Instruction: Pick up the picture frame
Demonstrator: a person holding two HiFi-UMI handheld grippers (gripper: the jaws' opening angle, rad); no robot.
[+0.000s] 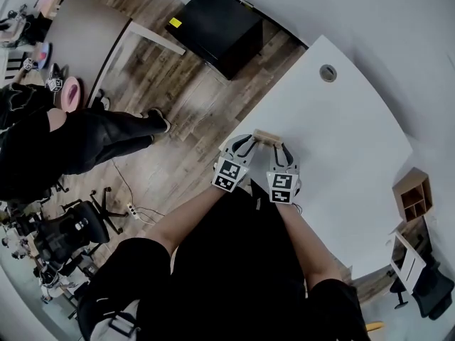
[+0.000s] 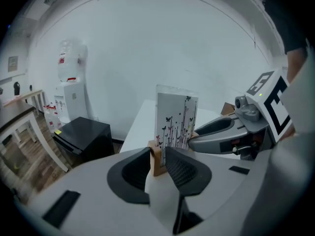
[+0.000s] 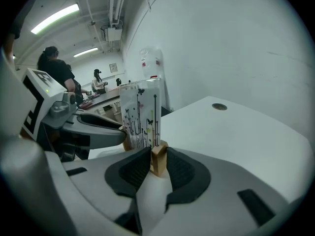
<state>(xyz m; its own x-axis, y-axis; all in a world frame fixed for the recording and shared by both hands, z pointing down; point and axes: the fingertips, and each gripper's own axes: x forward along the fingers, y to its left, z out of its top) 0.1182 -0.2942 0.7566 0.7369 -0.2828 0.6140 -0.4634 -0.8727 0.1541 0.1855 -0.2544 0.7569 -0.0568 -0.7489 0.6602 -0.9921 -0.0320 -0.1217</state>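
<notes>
The picture frame [image 1: 268, 136] stands upright on the white tabletop [image 1: 341, 119], near its front edge and directly ahead of us. It is a thin clear panel [image 2: 176, 117] printed with butterflies and stems, slotted into a short wooden base [image 3: 158, 159].

We have the left gripper [image 1: 245, 144] at one end of that base and the right gripper [image 1: 279, 151] at the other. In each gripper view the jaws stand narrow, with the end of the wooden block between them and the pads lying against the wood on both sides. The panel rises just beyond the jaws, and neither pair touches it.

We judge the frame light, so lifting it should ask for little force. The block is stiff and squared, and its matte wood gives the ribbed pads a sure hold; it is the right place to grip. The panel looks smooth, slippery and easy to scratch or crack, and we cannot tell whether it is fixed in its slot or merely sits there. So we want to keep the hold low on the wood, squeeze only moderately, and raise both ends together and level. A tilt or twist between our two hands could lever the panel out of its slot or let the block pivot in the pads.
</notes>
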